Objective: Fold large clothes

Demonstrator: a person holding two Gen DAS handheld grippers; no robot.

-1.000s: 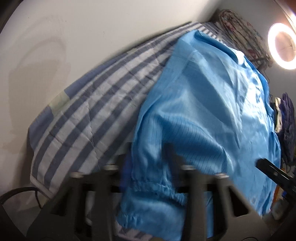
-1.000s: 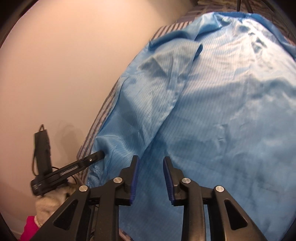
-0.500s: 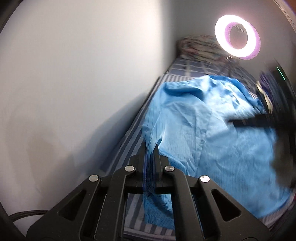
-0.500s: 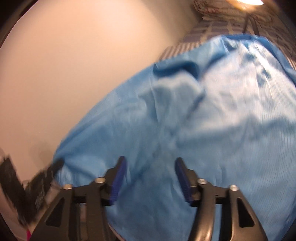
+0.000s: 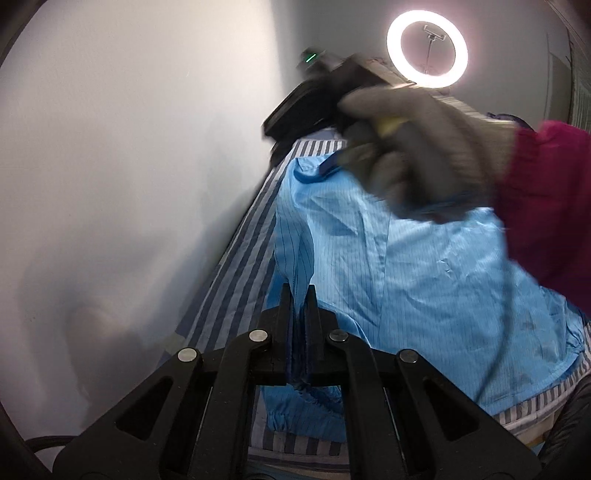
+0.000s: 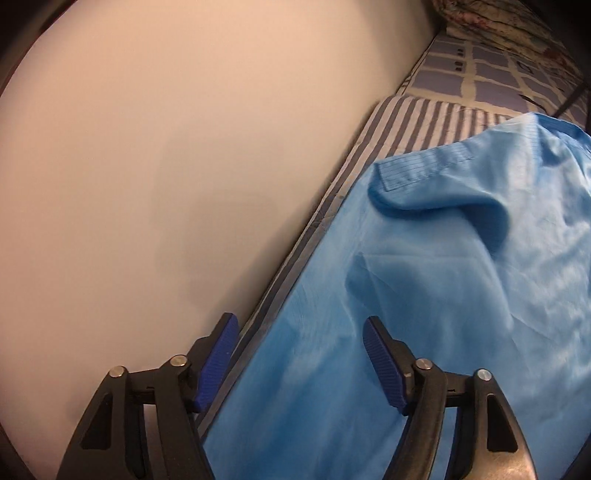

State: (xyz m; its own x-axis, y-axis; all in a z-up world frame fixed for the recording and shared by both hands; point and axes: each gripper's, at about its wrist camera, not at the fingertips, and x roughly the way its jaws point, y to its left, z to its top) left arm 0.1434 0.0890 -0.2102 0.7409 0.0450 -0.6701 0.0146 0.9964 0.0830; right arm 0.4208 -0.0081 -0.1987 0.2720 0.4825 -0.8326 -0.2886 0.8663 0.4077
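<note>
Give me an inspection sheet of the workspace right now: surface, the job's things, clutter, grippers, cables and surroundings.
Surface: bed with a striped sheet, set against the wall.
Job's things: blue garment spread on the sheet, collar at the far end.
Clutter: patterned bundle at the head of the bed.
Grippers: left gripper shut on a fold of the garment's edge; right gripper open over the garment, nothing between its jaws, held by a gloved hand.
Cables: one thin cable hanging across the garment.
Surroundings: plain wall; lit ring light.
</note>
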